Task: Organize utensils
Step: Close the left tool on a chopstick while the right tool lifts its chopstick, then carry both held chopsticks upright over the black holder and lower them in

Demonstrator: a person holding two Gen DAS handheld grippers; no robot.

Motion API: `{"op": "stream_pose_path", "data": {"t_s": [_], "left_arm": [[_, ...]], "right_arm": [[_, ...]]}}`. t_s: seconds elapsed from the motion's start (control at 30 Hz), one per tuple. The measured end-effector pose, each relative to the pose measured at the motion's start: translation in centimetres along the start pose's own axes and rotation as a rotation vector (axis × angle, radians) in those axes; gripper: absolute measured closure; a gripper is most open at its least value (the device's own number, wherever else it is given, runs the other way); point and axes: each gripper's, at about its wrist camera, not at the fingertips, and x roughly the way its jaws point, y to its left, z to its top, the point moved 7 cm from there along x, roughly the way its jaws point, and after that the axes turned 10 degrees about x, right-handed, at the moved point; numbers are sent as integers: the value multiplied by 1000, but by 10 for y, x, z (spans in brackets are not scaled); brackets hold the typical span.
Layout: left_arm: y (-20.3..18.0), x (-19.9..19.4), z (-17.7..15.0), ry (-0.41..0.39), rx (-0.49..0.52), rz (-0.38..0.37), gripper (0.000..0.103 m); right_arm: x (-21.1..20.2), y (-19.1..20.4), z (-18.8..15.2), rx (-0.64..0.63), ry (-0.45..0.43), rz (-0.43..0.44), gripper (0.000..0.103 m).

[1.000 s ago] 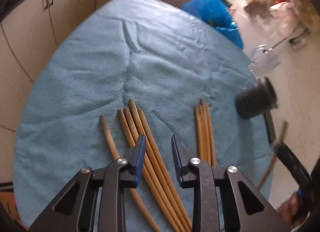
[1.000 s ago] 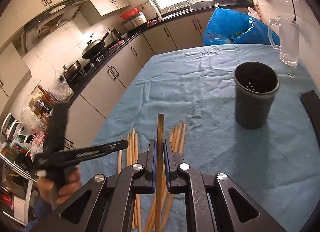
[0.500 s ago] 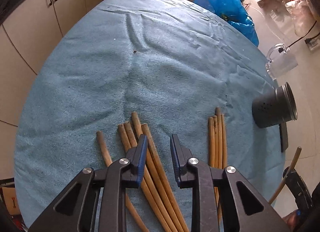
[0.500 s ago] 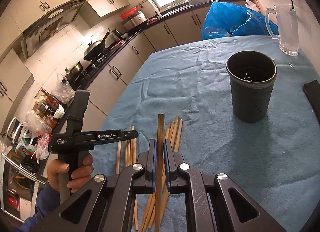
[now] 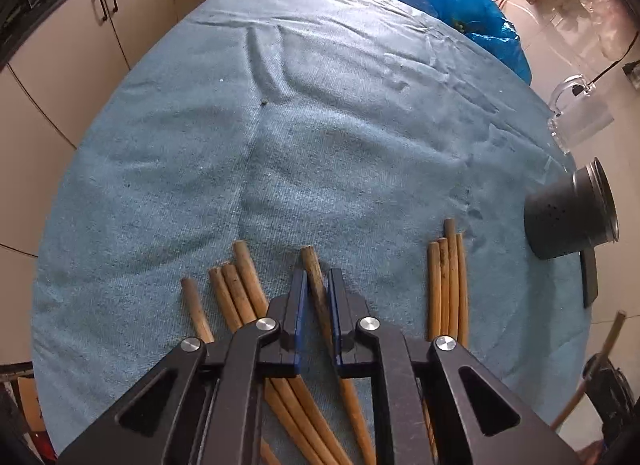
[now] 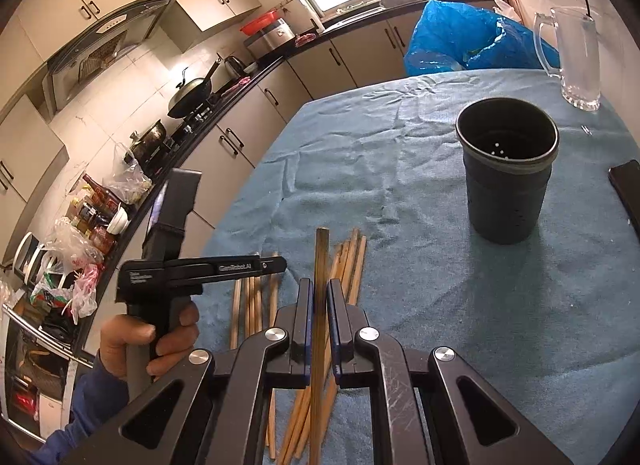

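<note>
Several wooden chopsticks lie on a blue cloth (image 5: 320,125): one bunch (image 5: 236,293) on the left, another bunch (image 5: 448,285) on the right. My left gripper (image 5: 318,285) is shut on one chopstick (image 5: 312,269) from the left bunch. My right gripper (image 6: 320,293) is shut on another chopstick (image 6: 322,253) and holds it above the cloth. A dark perforated holder cup (image 6: 506,169) stands to the right; it also shows in the left wrist view (image 5: 568,217).
A glass mug (image 6: 572,61) and a blue plastic bag (image 6: 468,37) are at the table's far side. A black phone (image 6: 628,189) lies right of the cup. Kitchen cabinets (image 5: 100,21) and a stove counter (image 6: 192,105) run along the left.
My left gripper has closed its jaws on one chopstick from the left bunch. My right gripper has kept its chopstick and moved closer to the cup.
</note>
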Motion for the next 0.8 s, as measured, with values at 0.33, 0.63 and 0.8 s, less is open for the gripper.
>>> {"op": "stream_pose_path", "data": {"t_s": [0.33,0.63,0.8], "left_arm": [[-29,-85,-5,-269,50,-62,95],[-51,-171,-26,-497,111,-44,96],[-57,-192,-32,-549,135,-38,96]], "right_arm": [[-30,13,5,-51,-117,4,95],[-65,28,0,-110,-241,24,95],[-75,30,3,-112,-269,26,95]]}}
